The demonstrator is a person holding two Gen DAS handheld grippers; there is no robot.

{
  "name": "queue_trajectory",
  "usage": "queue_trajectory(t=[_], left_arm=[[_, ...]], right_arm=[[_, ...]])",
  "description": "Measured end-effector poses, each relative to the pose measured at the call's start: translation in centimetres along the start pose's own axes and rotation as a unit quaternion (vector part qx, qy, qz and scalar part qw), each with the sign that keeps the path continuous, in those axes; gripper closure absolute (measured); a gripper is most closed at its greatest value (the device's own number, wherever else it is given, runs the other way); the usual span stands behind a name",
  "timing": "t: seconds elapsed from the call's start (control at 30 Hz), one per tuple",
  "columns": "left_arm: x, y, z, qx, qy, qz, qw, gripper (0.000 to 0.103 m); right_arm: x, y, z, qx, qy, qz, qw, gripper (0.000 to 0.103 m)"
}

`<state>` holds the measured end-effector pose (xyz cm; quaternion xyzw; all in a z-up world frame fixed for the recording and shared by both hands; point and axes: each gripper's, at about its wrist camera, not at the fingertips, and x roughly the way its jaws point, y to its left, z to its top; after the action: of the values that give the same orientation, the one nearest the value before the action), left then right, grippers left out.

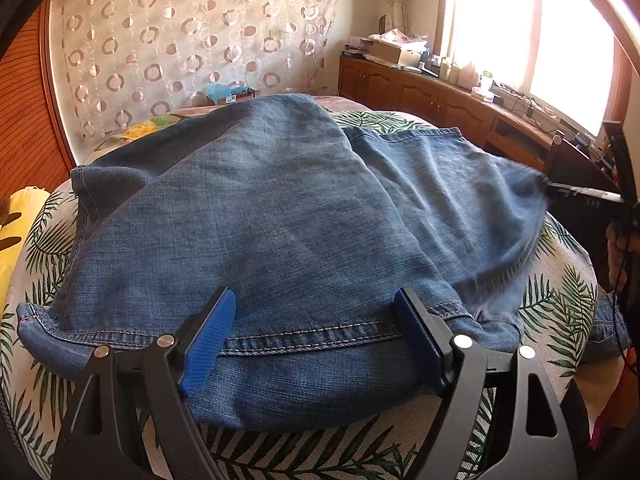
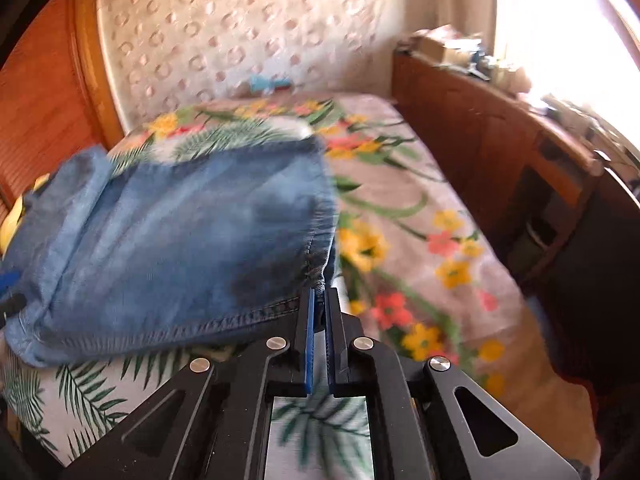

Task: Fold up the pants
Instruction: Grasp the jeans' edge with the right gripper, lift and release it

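**Clerk:** Item: pants (image 1: pixel 304 216), blue denim; location: heaped on the bed (image 1: pixel 560 304), over the palm-leaf cover, partly doubled, one layer lying across another; stitched waistband or hem edge nearest you, running between the fingers of your left gripper (image 1: pixel 320 340).

**Operator:** State of the tongs?

**Clerk:** Left gripper: jaws spread wide, one blue pad on each side of the stitched edge, pressing on nothing I can see; treat it as holding nothing. Right gripper (image 2: pixel 319 308): jaws drawn close together, pinching the right-hand corner of the denim where the seam meets the side edge; the cloth there looks lifted clear of the bed, though that view is blurred.

**Operator:** Handling?

**Clerk:** Judged soft but weighty for cloth; denim of this kind drapes slowly, holds a crease, and drags on a printed cover rather than sliding; not fragile; not slippery. Expect the unsupported middle to sag if you lift by one corner only.

**Operator:** Where do I take hold?

**Clerk:** On the double-stitched band; it is the thickest, stiffest line and least likely to slip from the pads; take it with your left near the far corner, matching your right, so that the edge lifts level. Avoid single-layer fabric mid-leg; it would bunch.

**Operator:** Risk?

**Clerk:** Catching only the top layer; check both layers sit between the pads.
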<state>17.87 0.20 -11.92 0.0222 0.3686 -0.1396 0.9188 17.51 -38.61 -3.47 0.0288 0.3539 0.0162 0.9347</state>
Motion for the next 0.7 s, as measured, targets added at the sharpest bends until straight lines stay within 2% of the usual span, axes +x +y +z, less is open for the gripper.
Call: queue_trajectory(t=[0.17, 0.37, 0.47, 0.7], left_arm=[[-0.1, 0.0, 0.0, -0.001, -0.002, 0.001, 1.0000, 0.021], [-0.9, 0.2, 0.1, 0.001, -0.009, 0.011, 0.9999, 0.021], [-2.3, 0.5, 0.5, -0.003, -0.021, 0.014, 0.9997, 0.021], [-6.2, 2.3, 1.4, -0.011, -0.052, 0.035, 0.9980, 0.021]], right_arm=[[-1.2, -0.4, -0.1, -0.007, -0.006, 0.011, 1.000, 0.099], [-3.2, 0.9, 1.1, -0.011, -0.037, 0.038, 0.999, 0.099], [-4.4, 2.4, 2.0, -0.032, -0.056, 0.057, 0.996, 0.099], [-7.4, 9.1, 4.7, -0.105, -0.098, 0.108, 0.984, 0.099]])
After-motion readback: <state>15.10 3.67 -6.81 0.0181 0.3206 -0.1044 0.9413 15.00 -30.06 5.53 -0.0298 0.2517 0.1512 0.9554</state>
